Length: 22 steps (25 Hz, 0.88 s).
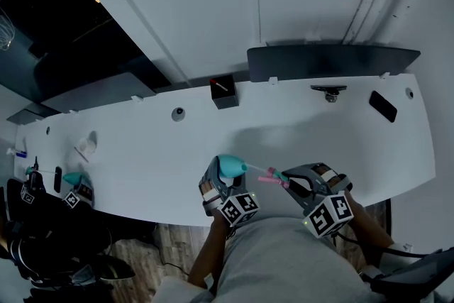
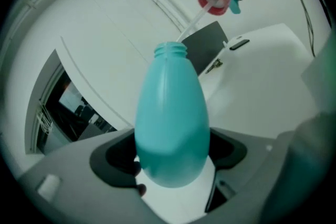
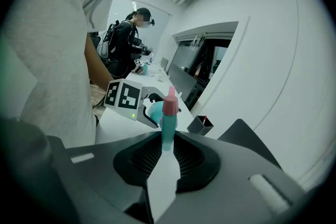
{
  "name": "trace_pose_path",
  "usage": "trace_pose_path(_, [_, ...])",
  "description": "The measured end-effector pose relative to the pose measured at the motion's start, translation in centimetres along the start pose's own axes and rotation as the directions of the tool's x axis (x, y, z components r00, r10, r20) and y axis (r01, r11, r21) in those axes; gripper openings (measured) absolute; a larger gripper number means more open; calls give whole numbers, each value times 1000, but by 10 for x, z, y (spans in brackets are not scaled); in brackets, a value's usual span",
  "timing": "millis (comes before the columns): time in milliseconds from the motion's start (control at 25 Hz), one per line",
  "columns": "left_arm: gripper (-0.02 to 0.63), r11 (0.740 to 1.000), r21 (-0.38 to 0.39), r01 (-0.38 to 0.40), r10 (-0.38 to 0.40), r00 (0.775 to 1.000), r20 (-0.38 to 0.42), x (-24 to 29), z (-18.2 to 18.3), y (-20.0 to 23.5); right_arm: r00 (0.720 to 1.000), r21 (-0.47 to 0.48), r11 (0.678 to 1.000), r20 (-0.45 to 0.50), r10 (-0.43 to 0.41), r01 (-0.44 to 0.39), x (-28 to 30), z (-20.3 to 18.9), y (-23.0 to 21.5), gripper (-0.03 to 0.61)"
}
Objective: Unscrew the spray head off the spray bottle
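**Spray head off the bottle, one part in each pair of tongs**

A long white counter (image 1: 142, 152) runs across the head view beneath a white wall, and a dark panel (image 1: 333, 60) is fixed to that wall just above the counter's far edge. The person holding the tools stands at the near edge in a pale grey top. A second person (image 3: 123, 39) in dark clothes stands farther along the counter.

The left tongs (image 1: 221, 179) are spread wide and clamp the fat lower body of the teal spray bottle (image 2: 172, 118). It lies tilted above the counter's near edge, and its threaded neck is bare and open. The right tongs (image 1: 289, 181) are nearly together and pinch the teal stem of the spray head (image 3: 168, 118). That head's pink collar and pink trigger point away from the jaws.

Bottle and head sit apart, just beside each other, between the two tools. A thin pale dip tube (image 2: 191, 21) runs from the collar to the bottle's neck. Whether its tip is inside the neck cannot be told.

Farther back on the counter are a small black box (image 1: 225, 92) near the middle and a flat black slab (image 1: 383, 106) toward the right end.
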<state>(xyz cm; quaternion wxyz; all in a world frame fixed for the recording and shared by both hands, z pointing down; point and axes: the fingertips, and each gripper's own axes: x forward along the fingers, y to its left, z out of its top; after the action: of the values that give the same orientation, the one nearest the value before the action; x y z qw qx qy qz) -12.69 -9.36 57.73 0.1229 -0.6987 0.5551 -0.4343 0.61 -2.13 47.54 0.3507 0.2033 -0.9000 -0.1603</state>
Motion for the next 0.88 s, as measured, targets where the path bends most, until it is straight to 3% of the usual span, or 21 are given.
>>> trace_pose_path(240, [396,988,-153,11,-19,999,-48,3,-20,6,999,30,999,35,-38,37,-9,-4,-7,71])
trace_pose_path(440, [396,954,-300,23,-55,993,-101,3,-39,7,995,137,989,77,-67,56,-16,-11,-10,71])
trace_pose_path(560, [396,961,-275,18,-48,993,-104,1,-43,7,991,245,965,68,-114,94,-16,-25,-18,71])
trace_pose_path(680, [396,970,-239,47,-63,996,-57,-1,-28,1,983,292,940,5,-184,174,-5,-44,-27,71])
trace_pose_path(760, [396,951,-296,95,-107,994,-25,-3,-14,-10,972,322,918,-37,-232,231,4,-58,-30,71])
trace_pose_path(880, [396,913,-373,166,-175,984,10,-6,1,-25,954,423,857,-80,-288,294,19,-73,-32,71])
